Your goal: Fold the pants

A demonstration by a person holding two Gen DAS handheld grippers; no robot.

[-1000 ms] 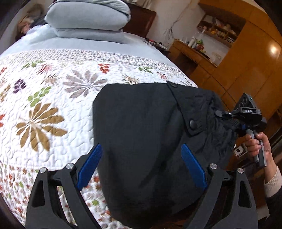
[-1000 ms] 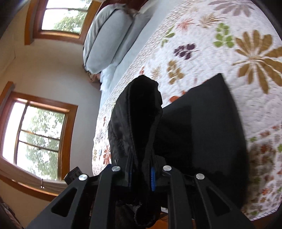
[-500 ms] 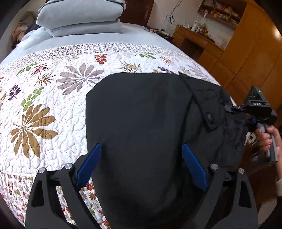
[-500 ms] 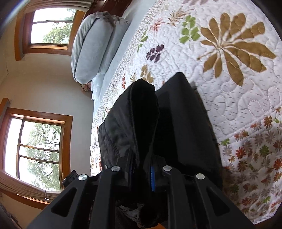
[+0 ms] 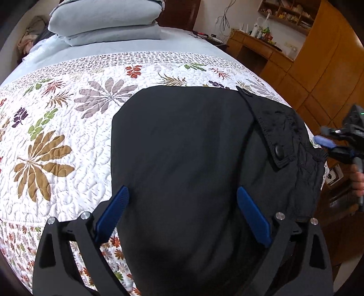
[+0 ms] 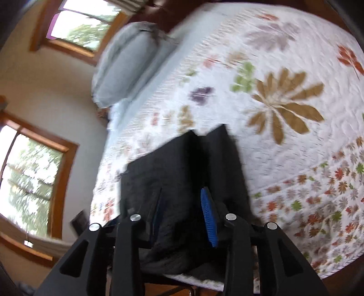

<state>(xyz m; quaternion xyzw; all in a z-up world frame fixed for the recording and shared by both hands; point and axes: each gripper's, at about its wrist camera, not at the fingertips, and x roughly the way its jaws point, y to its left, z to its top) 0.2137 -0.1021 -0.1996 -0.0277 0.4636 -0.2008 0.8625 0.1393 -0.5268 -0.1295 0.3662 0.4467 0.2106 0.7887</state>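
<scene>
On the quilt (image 5: 68,127) our pants (image 5: 182,159) lie folded near its edge. We hold the left gripper (image 5: 182,216) wide above them; the right gripper (image 6: 182,218) has just been opening, waistband released. We should smooth gently, avoiding snags.

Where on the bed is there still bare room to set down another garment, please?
The widest free patch is the floral quilt left of the black pants, up to the grey sheet below the stacked pillows. A narrower strip lies beyond the pants. The right edge is crowded: the waistband bunches there, beside the right claw.
</scene>
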